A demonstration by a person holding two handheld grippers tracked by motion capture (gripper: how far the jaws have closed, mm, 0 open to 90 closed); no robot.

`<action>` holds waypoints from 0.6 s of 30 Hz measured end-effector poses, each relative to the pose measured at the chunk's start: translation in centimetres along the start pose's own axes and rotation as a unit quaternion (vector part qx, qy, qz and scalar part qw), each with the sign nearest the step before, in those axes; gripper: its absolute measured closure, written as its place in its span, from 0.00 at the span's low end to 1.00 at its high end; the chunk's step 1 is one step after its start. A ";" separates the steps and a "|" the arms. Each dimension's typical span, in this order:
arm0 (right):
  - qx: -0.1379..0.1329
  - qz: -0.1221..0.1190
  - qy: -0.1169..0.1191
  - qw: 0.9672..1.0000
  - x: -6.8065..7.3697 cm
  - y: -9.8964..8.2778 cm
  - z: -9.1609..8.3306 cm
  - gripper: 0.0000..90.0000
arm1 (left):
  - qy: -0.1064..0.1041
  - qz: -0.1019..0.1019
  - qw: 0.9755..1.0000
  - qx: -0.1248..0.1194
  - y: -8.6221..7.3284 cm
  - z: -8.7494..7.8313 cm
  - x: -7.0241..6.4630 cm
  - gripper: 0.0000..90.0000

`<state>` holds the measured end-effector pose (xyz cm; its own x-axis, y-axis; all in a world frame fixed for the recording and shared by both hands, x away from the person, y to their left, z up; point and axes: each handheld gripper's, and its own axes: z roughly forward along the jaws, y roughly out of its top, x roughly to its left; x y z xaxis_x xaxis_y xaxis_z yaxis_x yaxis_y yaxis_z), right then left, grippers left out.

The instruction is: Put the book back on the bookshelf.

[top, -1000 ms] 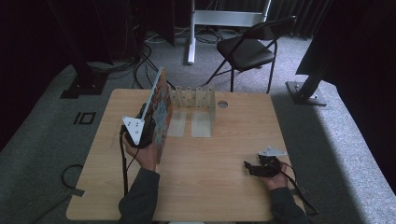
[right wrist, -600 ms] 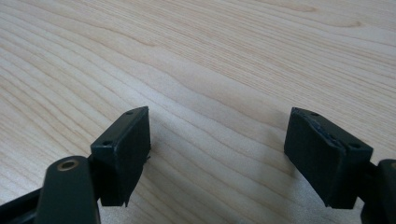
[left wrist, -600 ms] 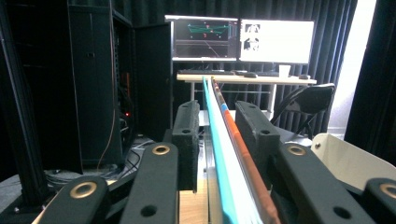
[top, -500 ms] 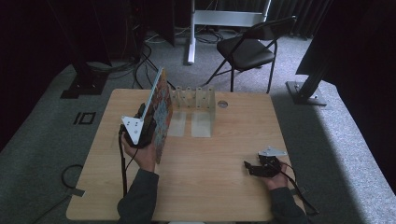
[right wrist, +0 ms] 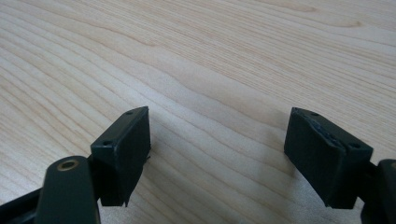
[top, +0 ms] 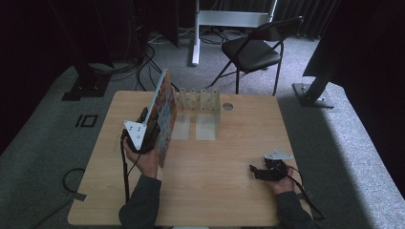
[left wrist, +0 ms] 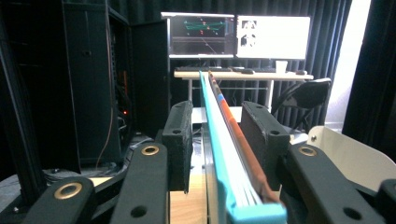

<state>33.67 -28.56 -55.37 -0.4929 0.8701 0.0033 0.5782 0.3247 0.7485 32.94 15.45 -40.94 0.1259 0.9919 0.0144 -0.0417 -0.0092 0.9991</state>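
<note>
High view: the book [top: 165, 114] hides the left tool's [top: 152, 125] jaws.

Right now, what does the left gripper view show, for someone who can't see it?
A thin book stands on edge between the left claw's two black jaws, which have just been opening and show a gap on each side of it. Behind stand a desk with two lit screens and a black chair.

Grey carpet floor [top: 57, 157], cables trailing across it; black folding chair [top: 255, 50] behind the wooden table [top: 215, 191]; black curtains [left wrist: 329, 28] along the walls; desk [left wrist: 243, 74] carrying two lit monitors [left wrist: 273, 37]; daylight at the right.
</note>
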 end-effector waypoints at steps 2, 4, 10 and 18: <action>0.000 0.000 0.000 1.000 0.0 0.0 0.0 0.25 | -0.005 0.004 1.000 0.008 -0.1 0.0 0.0 0.71; 0.000 0.000 0.000 1.000 0.0 0.0 0.0 0.25 | -0.010 0.006 1.000 0.017 -0.1 0.1 0.1 0.70; 0.000 0.000 0.000 1.000 0.0 0.0 0.0 0.25 | -0.023 0.013 0.999 0.035 -0.4 0.1 0.1 0.68; 0.000 0.000 0.000 1.000 0.0 0.0 0.0 0.25 | -0.028 0.022 0.998 0.053 -0.9 -0.3 0.3 0.67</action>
<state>33.67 -28.56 -55.38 -0.4932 0.8699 0.0026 0.5778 0.3254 0.7485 32.69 15.84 -41.83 0.1824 0.9815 0.0580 0.0570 -0.0695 0.9960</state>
